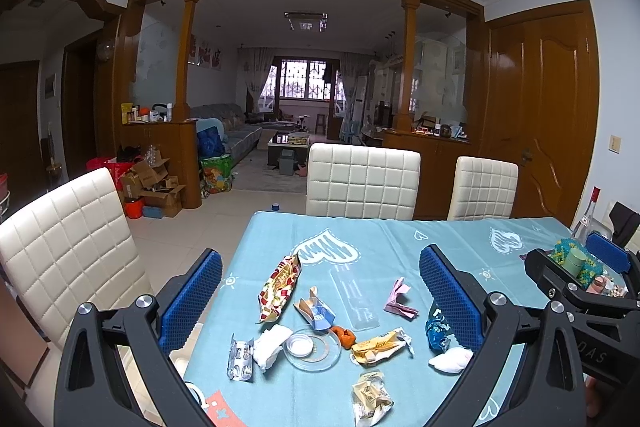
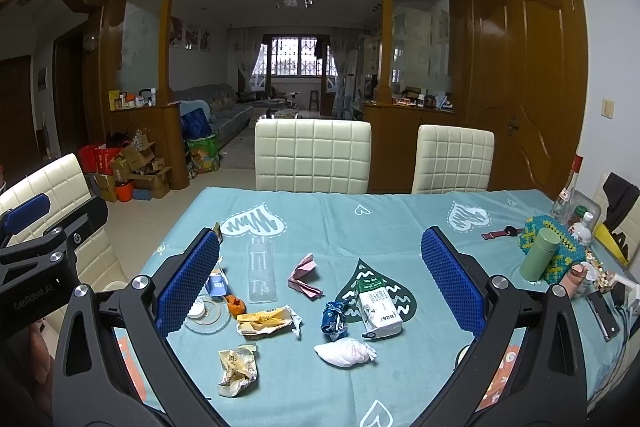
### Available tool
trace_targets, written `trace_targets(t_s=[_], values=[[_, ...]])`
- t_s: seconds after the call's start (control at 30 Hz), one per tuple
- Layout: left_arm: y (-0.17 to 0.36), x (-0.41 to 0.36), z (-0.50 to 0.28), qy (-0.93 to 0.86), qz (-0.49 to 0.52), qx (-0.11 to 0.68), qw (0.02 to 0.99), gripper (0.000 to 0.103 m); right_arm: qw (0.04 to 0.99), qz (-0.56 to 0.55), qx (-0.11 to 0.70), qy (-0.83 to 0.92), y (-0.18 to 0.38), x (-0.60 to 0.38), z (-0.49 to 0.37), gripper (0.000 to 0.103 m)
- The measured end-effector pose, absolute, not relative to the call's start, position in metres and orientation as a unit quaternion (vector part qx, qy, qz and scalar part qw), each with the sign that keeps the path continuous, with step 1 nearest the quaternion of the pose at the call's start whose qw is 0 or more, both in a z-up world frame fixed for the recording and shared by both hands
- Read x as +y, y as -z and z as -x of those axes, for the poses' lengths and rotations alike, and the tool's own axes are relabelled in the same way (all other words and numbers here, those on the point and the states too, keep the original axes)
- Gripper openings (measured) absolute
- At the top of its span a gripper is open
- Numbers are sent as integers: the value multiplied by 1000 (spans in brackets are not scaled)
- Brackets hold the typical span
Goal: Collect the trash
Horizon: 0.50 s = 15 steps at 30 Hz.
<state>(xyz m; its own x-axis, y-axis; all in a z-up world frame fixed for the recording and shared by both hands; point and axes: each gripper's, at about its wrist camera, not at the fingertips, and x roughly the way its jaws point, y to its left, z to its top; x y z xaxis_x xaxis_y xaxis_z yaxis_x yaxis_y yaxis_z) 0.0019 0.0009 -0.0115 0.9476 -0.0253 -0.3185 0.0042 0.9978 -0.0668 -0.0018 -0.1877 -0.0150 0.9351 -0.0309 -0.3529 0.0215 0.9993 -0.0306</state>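
Nearby: green flask point(image 2: 540, 254), beaded box point(image 2: 560, 247), bottle point(image 2: 566, 193).

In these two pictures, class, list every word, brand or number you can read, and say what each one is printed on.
"GenRobot.AI": on the body of the left gripper, seen from the right wrist.
"DAS": partial letters on the right gripper, seen from the left wrist.
White packet: printed lines, too small to read.
Yellow wrapper, gold wrapper and blue-and-white carton: print too blurred to read.

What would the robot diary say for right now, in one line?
phase: start | left gripper: open, empty | right gripper: open, empty | wrappers on tablecloth: uncollected
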Motion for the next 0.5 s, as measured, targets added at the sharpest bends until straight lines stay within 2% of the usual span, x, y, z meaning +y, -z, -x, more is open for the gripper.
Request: trace_targets(t_s=[0.5], values=[[12,-3,-2,11,29,166,986,97,982,9,186,17,12,-192,0,100]])
